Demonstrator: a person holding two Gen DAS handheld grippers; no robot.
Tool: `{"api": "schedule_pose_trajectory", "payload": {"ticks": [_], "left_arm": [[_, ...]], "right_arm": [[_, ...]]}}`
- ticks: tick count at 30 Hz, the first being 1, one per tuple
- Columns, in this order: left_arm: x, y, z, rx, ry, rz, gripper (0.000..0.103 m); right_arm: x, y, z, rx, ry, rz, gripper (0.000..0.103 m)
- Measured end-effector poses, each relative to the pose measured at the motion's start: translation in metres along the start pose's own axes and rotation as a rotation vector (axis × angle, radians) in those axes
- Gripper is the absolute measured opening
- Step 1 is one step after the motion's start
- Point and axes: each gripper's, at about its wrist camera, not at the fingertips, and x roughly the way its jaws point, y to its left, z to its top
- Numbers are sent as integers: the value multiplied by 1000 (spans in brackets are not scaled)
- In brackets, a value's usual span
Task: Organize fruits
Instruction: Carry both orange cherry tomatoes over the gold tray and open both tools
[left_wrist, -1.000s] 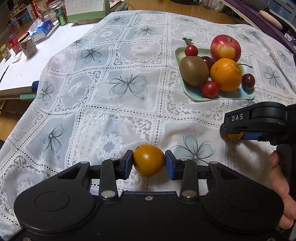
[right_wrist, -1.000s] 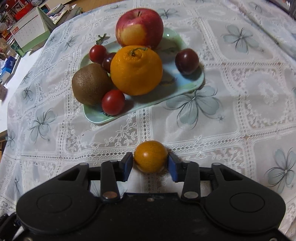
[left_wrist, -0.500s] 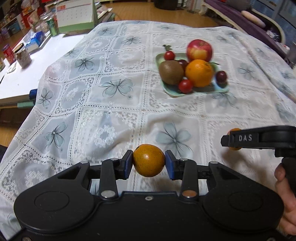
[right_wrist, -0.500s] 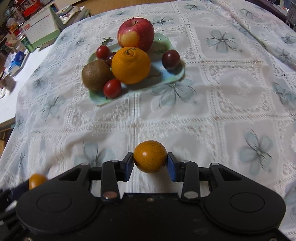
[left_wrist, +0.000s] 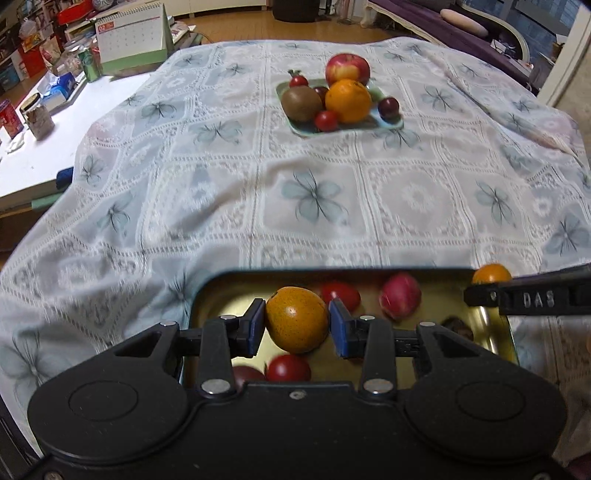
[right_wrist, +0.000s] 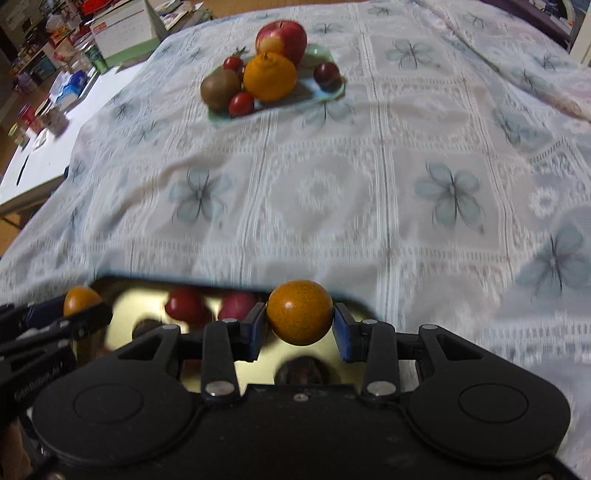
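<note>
The left claw (left_wrist: 297, 320) is clamped on a small speckled orange fruit (left_wrist: 297, 319), blue pads pressing its two sides, and the right claw (right_wrist: 300, 313) grips a second orange fruit (right_wrist: 300, 312) the same way. Directly under and just beyond both claws lies the gold tin tray (left_wrist: 495, 325), filling the lower middle of each frame, with red tomatoes and a pinkish fruit (left_wrist: 400, 295) already in it. So the relation that matters is vertical: each held fruit hangs over the tray's open floor, the left one over its middle, the right one nearer its right-hand rim (seen at the lower right edge of the left view). The tray's long axis runs across the frame, and neither arm looks clearly nearer.

Farther out, in the upper middle, sits the green plate (left_wrist: 384, 123) with apple, big orange and kiwi, well apart across the lace-covered bench.

Half a second ago only cloth showed beneath the claws; now both have pulled back from the plate and the tray has come into view under them.
</note>
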Motion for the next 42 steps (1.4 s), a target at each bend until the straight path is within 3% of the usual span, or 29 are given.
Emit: {"api": "schedule_pose_trajectory", "payload": {"ticks": [4, 9, 13, 25, 42], "left_arm": [[6, 0, -6, -20, 6, -2, 47], [17, 4, -5, -34, -10, 68, 47], [27, 8, -4, -51, 11, 73, 47], [37, 11, -8, -43, 35, 113, 47], [18, 7, -24, -52, 16, 86, 48]], "right_arm": [[-1, 2, -27, -39, 27, 2, 39], [4, 18, -47, -94, 47, 21, 39], [10, 31, -56, -139, 53, 11, 39], [19, 37, -55, -150, 66, -5, 39], [14, 36, -60, -131, 52, 10, 39]]}}
